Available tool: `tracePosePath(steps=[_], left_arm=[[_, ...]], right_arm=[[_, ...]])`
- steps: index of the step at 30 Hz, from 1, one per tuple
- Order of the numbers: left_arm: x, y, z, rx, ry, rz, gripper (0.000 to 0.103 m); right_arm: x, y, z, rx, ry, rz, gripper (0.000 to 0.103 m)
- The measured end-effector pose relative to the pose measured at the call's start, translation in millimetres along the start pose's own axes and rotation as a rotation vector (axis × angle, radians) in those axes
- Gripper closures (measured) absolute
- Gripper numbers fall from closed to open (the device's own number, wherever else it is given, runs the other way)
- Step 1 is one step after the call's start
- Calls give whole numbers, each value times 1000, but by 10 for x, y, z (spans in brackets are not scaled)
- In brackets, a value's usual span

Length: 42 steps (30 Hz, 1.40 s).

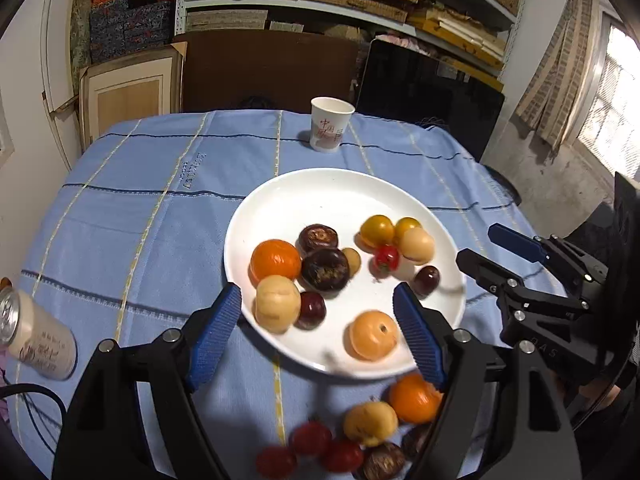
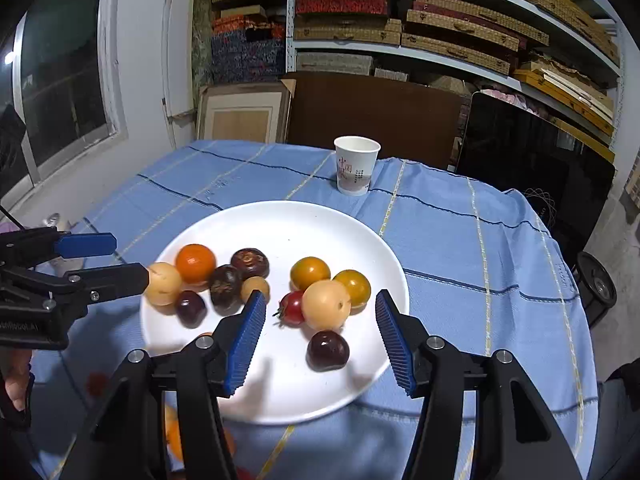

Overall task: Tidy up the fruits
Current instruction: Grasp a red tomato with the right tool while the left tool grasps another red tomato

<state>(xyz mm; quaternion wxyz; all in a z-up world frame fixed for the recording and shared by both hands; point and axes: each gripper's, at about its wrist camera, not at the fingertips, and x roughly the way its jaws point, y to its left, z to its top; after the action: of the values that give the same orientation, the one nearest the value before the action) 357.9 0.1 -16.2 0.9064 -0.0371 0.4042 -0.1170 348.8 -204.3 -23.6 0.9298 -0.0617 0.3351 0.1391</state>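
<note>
Loose red, yellow and orange fruits (image 1: 360, 436) lie just short of the round white plate (image 1: 320, 188), so both the left gripper (image 1: 320, 320) and right gripper (image 2: 320, 320) hover wide open, empty, over its sorted clusters.

A bench draped in a blue checked cloth (image 2: 460, 240) stands before white metal shelving (image 2: 440, 60) packed with flat woven and red patterned boxes. A brown board (image 2: 372, 112), a pale framed panel (image 2: 244, 116) and a dark screen (image 2: 532, 160) lean against the shelves. One side has a dark window (image 2: 60, 72) in a white wall; the other has a bright window (image 1: 612, 120) beside a hanging patterned curtain (image 1: 560, 80). The floor (image 1: 560, 184) looks grey and bare.
</note>
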Motion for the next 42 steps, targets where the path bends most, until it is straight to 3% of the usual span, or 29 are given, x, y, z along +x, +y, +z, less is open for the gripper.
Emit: tracePosePath(steps=[2, 8, 11, 14, 19, 26, 29, 30, 31, 42], left_arm=[[-179, -11, -127, 3, -11, -15, 19], [-657, -41, -730, 26, -69, -40, 11], [-690, -4, -1046, 12, -83, -25, 9], [-554, 102, -1256, -31, -34, -29, 9], [-529, 237, -1352, -68, -14, -33, 9], [-407, 202, -1370, 5, -5, 94, 9], [-326, 223, -1379, 17, 10, 127, 9], [-300, 236, -1381, 16, 17, 132, 9], [-289, 246, -1385, 14, 20, 135, 9], [-110, 276, -1328, 66, 54, 265, 9]], right_arm=[[-217, 44, -111, -1, -4, 15, 45], [-671, 244, -762, 4, 10, -3, 45], [-629, 284, -1067, 53, 47, 8, 45], [-450, 281, -1183, 105, 113, 30, 45], [-305, 320, -1124, 103, 139, 32, 46], [-33, 387, -1097, 91, 208, 12, 46], [26, 385, -1143, 96, 227, 38, 62], [18, 397, -1155, 94, 220, 56, 74], [8, 418, -1161, 80, 216, 51, 75], [-227, 362, -1156, 114, 98, 125, 75]])
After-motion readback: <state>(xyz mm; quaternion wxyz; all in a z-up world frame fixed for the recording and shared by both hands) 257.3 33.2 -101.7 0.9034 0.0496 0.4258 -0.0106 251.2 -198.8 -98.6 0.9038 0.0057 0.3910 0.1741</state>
